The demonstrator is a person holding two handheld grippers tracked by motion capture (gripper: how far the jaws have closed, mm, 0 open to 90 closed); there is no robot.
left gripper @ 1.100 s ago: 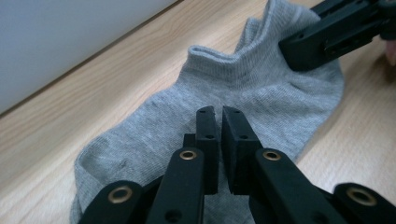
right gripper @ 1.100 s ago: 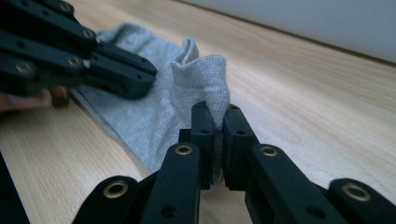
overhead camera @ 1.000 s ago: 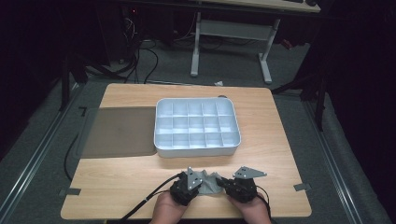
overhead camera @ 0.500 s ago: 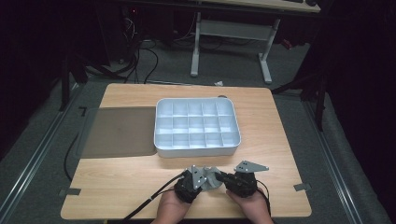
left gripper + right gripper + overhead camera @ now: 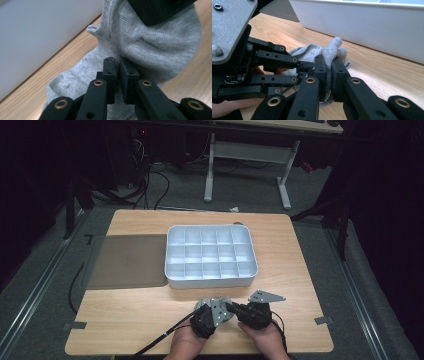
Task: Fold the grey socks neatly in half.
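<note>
On the near edge of the desk point(image 5: 140, 310), just in front of the white compartment tray point(image 5: 210, 257), lies a grey sock point(image 5: 150, 50), bunched up between the two grippers.

The left gripper point(image 5: 212, 312) has its fingers point(image 5: 110, 75) nearly together over the knit; they have just been opening a little, and a narrow gap stands between them with the fabric lying under and beyond them. Whether they still pinch any cloth I cannot tell for sure; it looks more like a loosened hold.

The right gripper point(image 5: 235, 309) has its fingers point(image 5: 338, 75) clenched on a raised fold of the sock, the cloth standing up between the pads.

The sock will likely handle as a light, limp thing: soft ribbed knit, no stiffness, not fragile, and with enough tooth not to slip from rubbery pads. It sags and folds wherever it is not supported, so a pinch on a doubled fold or at the cuff should serve best; a single layer may stretch and drag.

The desk is pale wood, smooth and bare apart from a dark grey mat point(image 5: 127, 260) left of the tray. Around it the room is dim, with grey floor, cables and the white legs of another desk point(image 5: 245, 170) behind.
</note>
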